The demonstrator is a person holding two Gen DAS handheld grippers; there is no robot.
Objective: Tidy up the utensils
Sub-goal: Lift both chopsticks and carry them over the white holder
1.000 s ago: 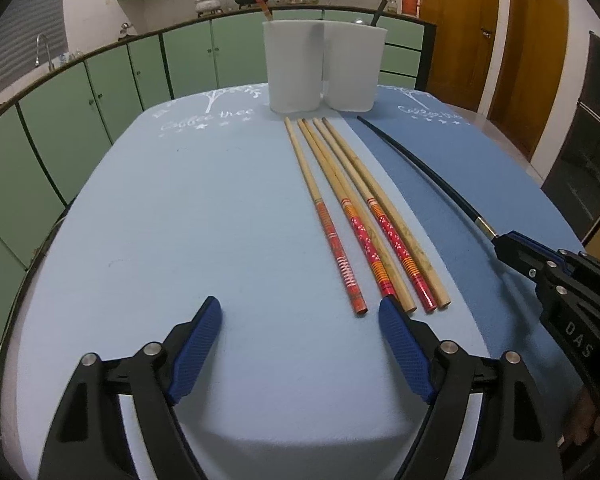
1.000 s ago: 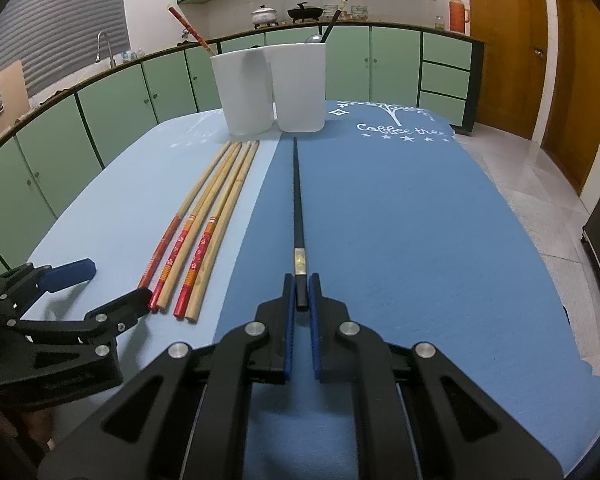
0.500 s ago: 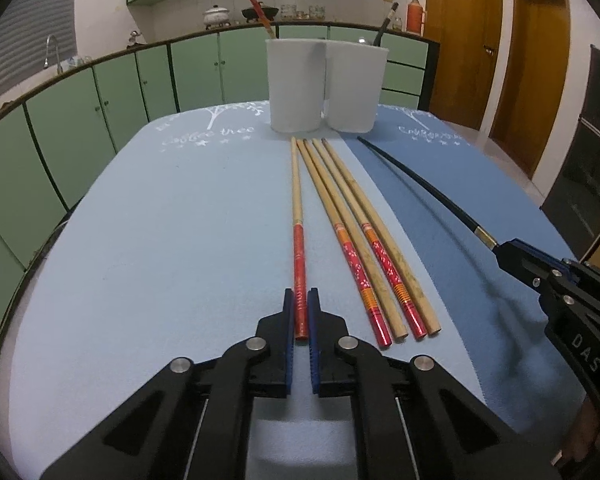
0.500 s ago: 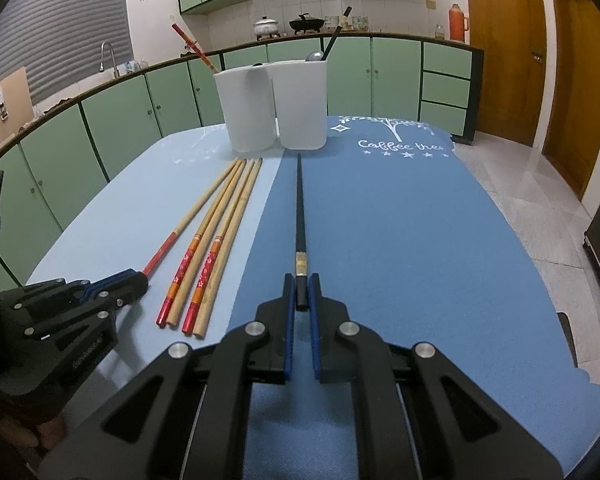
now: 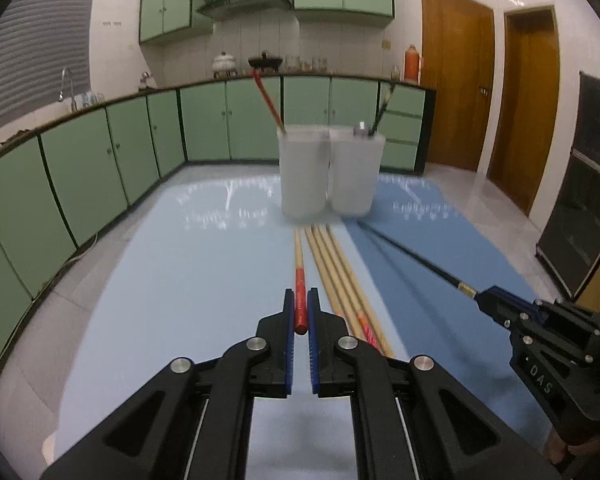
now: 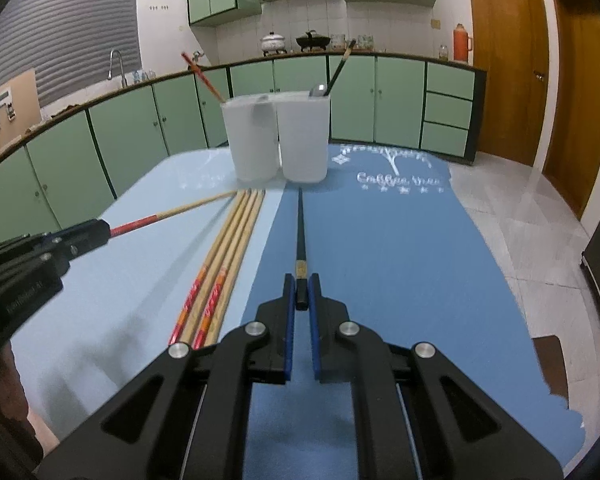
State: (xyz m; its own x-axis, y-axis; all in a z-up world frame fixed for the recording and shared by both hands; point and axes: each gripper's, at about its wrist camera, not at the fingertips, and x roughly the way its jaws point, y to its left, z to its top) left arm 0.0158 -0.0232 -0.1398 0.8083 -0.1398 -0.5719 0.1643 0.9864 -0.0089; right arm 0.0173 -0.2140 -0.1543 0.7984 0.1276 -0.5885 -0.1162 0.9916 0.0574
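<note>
My left gripper (image 5: 298, 308) is shut on the red end of a wooden chopstick (image 5: 299, 264) and holds it lifted off the table, tip toward the cups; it also shows in the right wrist view (image 6: 180, 212). My right gripper (image 6: 300, 294) is shut on the end of a black chopstick (image 6: 300, 220), also raised, seen in the left wrist view (image 5: 412, 260). Three wooden chopsticks (image 6: 224, 256) lie side by side on the table. Two white cups (image 5: 302, 172) (image 5: 356, 172) stand at the far end, one holding a red chopstick (image 5: 266, 100), the other a black chopstick (image 6: 338, 66) and a spoon.
The table has a light blue cloth (image 5: 180, 280) on the left and a darker blue one (image 6: 400, 260) on the right. Green kitchen cabinets (image 5: 80, 168) curve behind it. Wooden doors (image 5: 452, 96) stand at the right.
My left gripper closed on the leftmost wooden chopstick and lifted it away from the other three. My right gripper also rose with the black chopstick.
</note>
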